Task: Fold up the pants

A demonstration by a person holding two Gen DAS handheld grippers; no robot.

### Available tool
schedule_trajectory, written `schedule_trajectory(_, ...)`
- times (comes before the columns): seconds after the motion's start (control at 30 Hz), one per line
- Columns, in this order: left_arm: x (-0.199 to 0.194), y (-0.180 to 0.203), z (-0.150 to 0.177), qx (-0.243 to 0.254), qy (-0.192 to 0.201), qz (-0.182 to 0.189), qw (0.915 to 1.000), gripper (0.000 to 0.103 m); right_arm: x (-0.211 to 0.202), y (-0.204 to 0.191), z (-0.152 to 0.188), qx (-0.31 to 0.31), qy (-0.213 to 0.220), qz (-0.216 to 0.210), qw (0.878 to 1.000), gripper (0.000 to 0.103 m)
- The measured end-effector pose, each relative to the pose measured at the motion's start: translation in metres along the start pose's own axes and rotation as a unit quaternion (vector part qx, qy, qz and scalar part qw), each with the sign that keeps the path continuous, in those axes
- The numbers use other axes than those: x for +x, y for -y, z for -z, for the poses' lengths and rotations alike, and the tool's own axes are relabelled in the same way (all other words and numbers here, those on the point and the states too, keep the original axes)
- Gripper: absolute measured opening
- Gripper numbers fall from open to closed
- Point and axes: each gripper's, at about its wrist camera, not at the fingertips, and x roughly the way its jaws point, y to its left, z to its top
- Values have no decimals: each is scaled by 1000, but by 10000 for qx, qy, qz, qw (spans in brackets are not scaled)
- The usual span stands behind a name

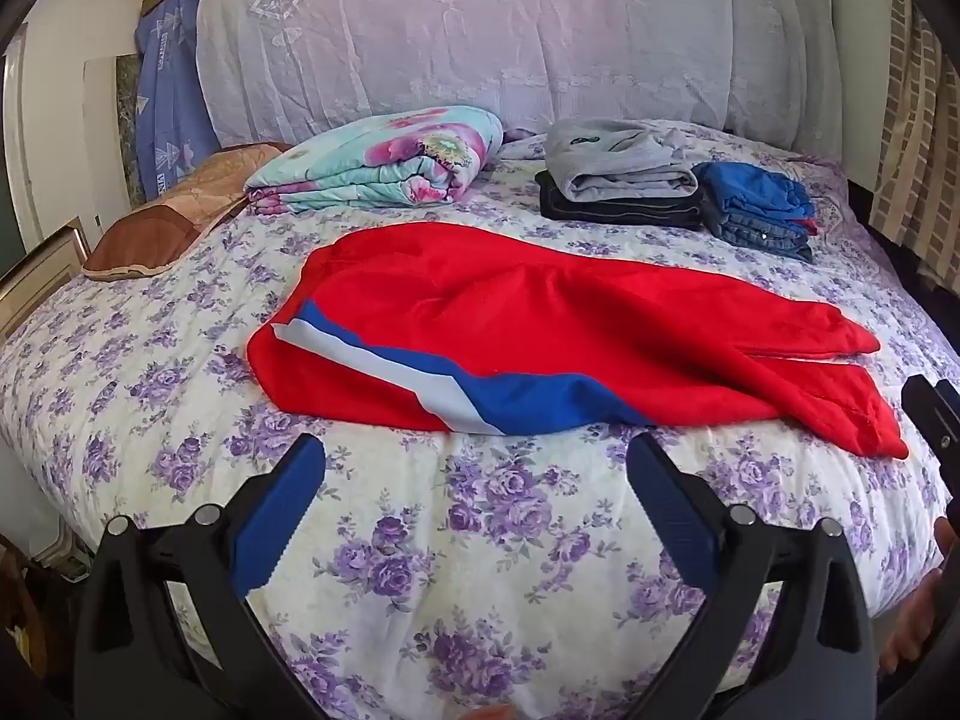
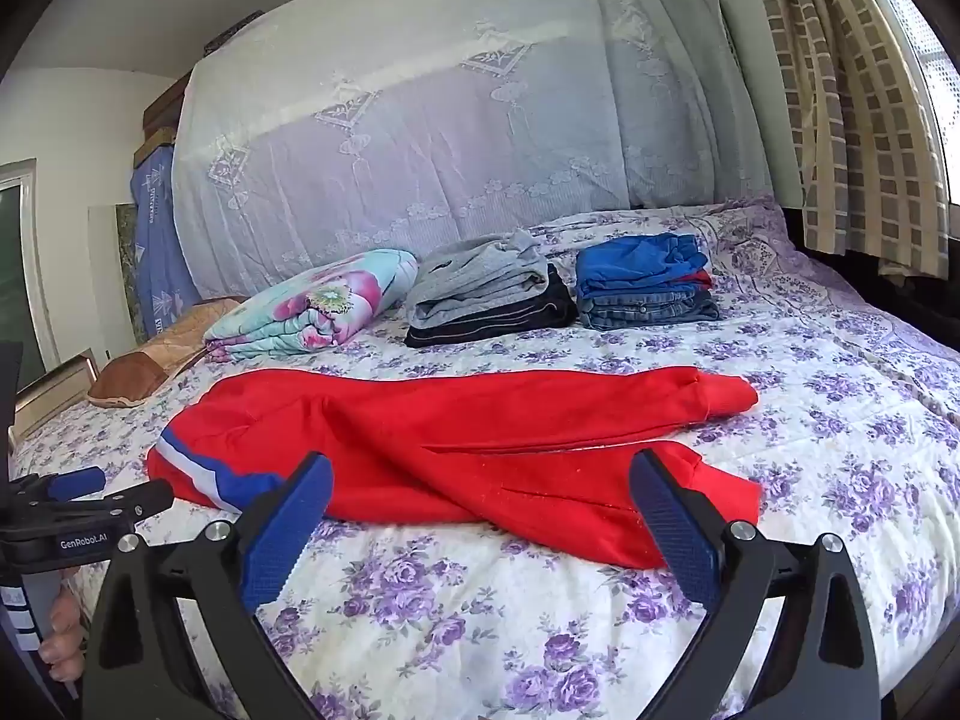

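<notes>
Red pants (image 1: pixel 570 330) are spread mid-frame on the bed (image 1: pixel 480 540); both grippers' jaws are spread wide, empty. Loose legs may be bunched if grabbed unevenly.

One readable label here: "GenRobot.AI" in white letters on the black body of the left gripper (image 2: pixel 84 483), at the right wrist view's left edge. Nothing else legible.

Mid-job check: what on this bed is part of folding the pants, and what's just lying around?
In the job: red pants, left gripper, right gripper, both open, neither touching the pants.

Lying about: floral quilt, grey-and-black stack, blue-and-denim stack, brown pillow.
</notes>
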Motion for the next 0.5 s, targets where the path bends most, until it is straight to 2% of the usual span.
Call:
schedule_trajectory(0.17, -1, 9, 4, 24, -26, -48, 10000, 98, 0, 1, -2, 5, -20, 23, 10000, 99)
schedule_trajectory(0.5, 2, 2, 4, -39, -96, 45, 9999, 98, -3, 1, -5, 27, -36, 12, 10000, 99)
